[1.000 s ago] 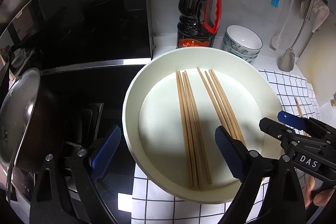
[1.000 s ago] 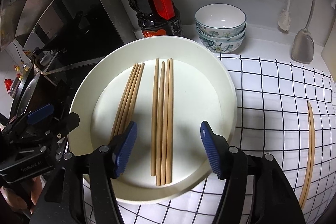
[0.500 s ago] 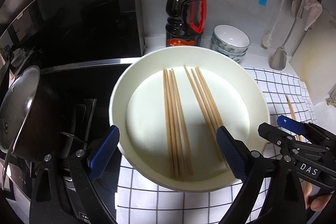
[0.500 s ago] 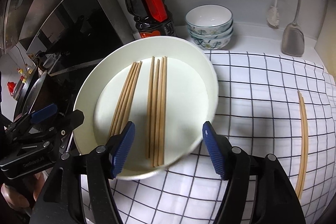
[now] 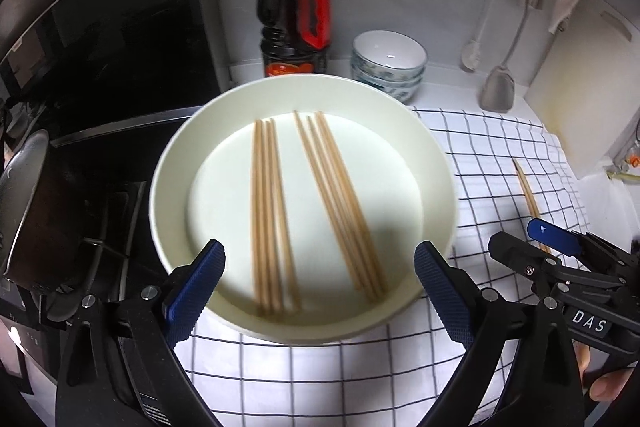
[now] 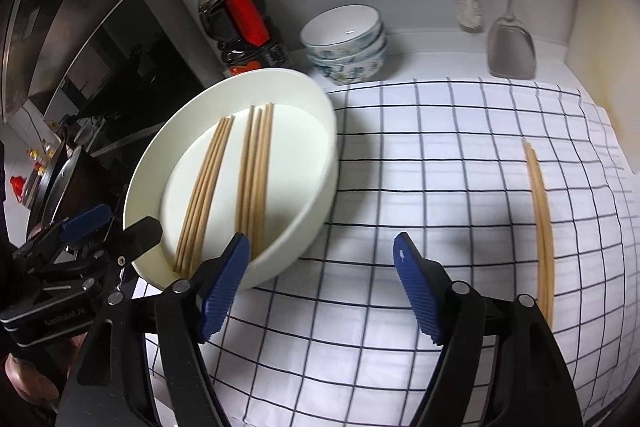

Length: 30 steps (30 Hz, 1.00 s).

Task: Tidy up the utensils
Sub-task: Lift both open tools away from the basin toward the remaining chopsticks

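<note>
A white round dish [image 5: 436, 163] [image 6: 316, 187] holds two bundles of wooden chopsticks [image 5: 340, 203] [image 6: 252, 179] side by side. My left gripper [image 5: 318, 287] is open, its blue pads wide apart in front of the dish's near rim and not pressing on it. My right gripper [image 6: 320, 275] hovers over the checked cloth [image 6: 440, 167] just right of the dish. Its jaws are opening with nothing between them. A loose pair of chopsticks [image 6: 542, 227] [image 5: 528, 195] lies on the cloth to its right. Each gripper shows in the other's view: right gripper [image 5: 534, 243], left gripper [image 6: 112, 227].
A dark sauce bottle [image 5: 296, 19] and stacked patterned bowls [image 5: 388, 63] stand behind the dish by the wall. A spatula [image 5: 498, 87] and a brush hang at the back right. A pot [image 5: 28, 211] sits on the black stove at left. A pale cutting board [image 5: 580, 99] leans at right.
Both grippers have moved to the right, so the dish now sits further left in both views. The right gripper has left the dish, stands over the cloth and has opened wider.
</note>
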Each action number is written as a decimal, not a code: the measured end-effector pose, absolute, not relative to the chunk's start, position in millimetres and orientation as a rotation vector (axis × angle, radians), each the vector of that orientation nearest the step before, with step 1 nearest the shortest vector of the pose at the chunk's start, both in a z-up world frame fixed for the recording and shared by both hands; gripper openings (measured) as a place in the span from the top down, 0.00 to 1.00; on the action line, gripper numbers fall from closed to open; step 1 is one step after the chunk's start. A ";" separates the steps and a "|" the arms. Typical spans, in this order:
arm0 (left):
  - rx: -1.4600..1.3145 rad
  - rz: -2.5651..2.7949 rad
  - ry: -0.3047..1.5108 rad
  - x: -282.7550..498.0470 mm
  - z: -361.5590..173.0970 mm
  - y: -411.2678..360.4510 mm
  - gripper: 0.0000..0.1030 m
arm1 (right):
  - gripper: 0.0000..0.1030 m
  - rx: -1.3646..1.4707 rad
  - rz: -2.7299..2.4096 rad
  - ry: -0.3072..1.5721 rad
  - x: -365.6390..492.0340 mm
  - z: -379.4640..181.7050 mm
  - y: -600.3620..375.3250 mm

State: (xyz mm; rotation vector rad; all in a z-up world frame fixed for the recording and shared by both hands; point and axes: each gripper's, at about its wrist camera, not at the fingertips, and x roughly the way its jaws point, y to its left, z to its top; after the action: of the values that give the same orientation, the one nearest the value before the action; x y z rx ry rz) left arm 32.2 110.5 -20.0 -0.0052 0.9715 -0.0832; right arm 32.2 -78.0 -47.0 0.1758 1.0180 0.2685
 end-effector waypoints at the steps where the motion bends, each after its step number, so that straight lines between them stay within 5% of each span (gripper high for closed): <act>1: -0.003 -0.088 0.973 31.4 -20.1 106.3 0.08 | 0.28 0.185 0.265 1.017 31.1 -46.5 -82.4; 30: 0.034 -0.252 0.991 19.8 -49.7 -45.0 0.06 | 0.23 0.159 0.004 0.990 -23.1 -85.3 -248.2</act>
State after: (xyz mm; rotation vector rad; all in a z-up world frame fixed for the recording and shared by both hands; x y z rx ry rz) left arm 19.8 -45.0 -49.7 0.0336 0.9911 -0.2521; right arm -23.1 -248.2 -85.3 0.1592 0.9905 0.0036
